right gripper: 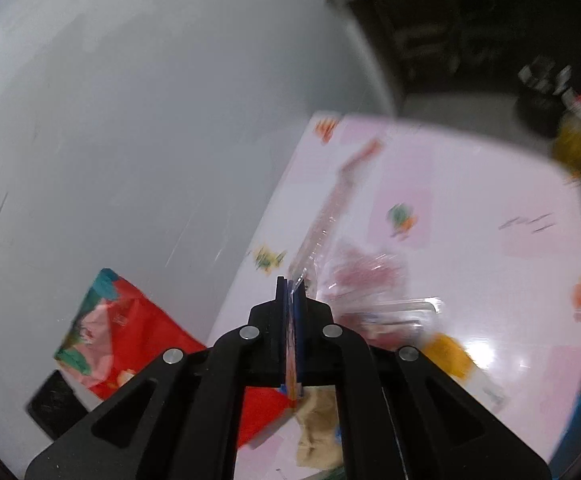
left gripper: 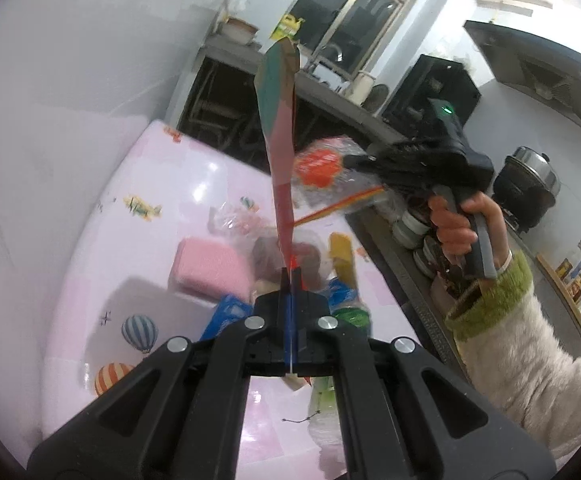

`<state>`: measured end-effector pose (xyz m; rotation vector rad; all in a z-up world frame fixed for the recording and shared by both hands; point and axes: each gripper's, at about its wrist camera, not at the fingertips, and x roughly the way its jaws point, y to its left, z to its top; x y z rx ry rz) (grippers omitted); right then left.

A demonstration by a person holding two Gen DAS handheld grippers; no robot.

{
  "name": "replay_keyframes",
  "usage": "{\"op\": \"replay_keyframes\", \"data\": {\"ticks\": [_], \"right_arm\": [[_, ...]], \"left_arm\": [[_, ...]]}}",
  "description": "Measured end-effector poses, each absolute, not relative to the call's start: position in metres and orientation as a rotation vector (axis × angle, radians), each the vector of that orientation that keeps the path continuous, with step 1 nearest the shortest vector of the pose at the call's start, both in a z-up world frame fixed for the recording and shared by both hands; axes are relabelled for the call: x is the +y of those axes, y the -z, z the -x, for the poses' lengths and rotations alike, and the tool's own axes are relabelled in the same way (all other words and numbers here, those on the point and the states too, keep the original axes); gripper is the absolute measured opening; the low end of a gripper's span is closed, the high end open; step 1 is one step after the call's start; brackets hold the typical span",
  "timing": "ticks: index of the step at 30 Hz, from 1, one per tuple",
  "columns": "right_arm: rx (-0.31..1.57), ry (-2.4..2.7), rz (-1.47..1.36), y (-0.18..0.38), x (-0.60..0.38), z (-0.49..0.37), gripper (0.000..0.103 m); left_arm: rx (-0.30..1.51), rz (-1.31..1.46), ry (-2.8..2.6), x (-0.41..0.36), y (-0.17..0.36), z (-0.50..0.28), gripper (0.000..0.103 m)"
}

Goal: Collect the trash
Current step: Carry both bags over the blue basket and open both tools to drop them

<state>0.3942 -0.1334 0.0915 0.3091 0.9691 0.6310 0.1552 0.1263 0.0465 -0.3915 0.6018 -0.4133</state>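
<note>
Step in hand looks like pick-up: both tools carry trash off the pink table. Left gripper is clamped on a red-green wrapper standing upright, w/ its hand out of view. Right gripper, tilted down, pinches a clear plastic packet held aloft. Right hand wraps the handle. Next probably calls for a bin; none visible. More litter sits below.

A pink desk with balloon prints stands against a white wall. Beyond its far edge, a dark window; a steel pot sits on a side counter.
</note>
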Motion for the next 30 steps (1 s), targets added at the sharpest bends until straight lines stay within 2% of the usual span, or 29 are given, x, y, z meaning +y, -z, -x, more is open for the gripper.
{"op": "replay_keyframes", "data": {"ticks": [6,12,16,22,26,30], "right_arm": [[0.724,-0.441,-0.265,-0.138,-0.217,-0.293,0.003],[0.602,-0.059,-0.197,-0.136,-0.313,-0.174,0.003],[0.608,0.216,-0.194,-0.097,-0.369,-0.106,0.003],[0.719,0.454,-0.305,-0.004,-0.439,-0.059,0.003],[0.792,0.529,-0.411,0.061,-0.476,-0.057,0.003],[0.817,0.595,-0.476,0.115,-0.513,-0.070,0.003]], "left_arm": [[0.583,0.319,0.542,0.076,-0.085,-0.151,0.000],[0.653,0.233,0.811,-0.028,-0.107,-0.169,0.000],[0.788,0.136,0.963,-0.123,-0.098,-0.187,0.000],[1.075,-0.018,1.078,-0.274,-0.041,-0.214,0.000],[1.218,-0.137,1.062,-0.362,0.020,-0.234,0.000],[1.264,-0.259,1.025,-0.425,0.071,-0.243,0.000]]}}
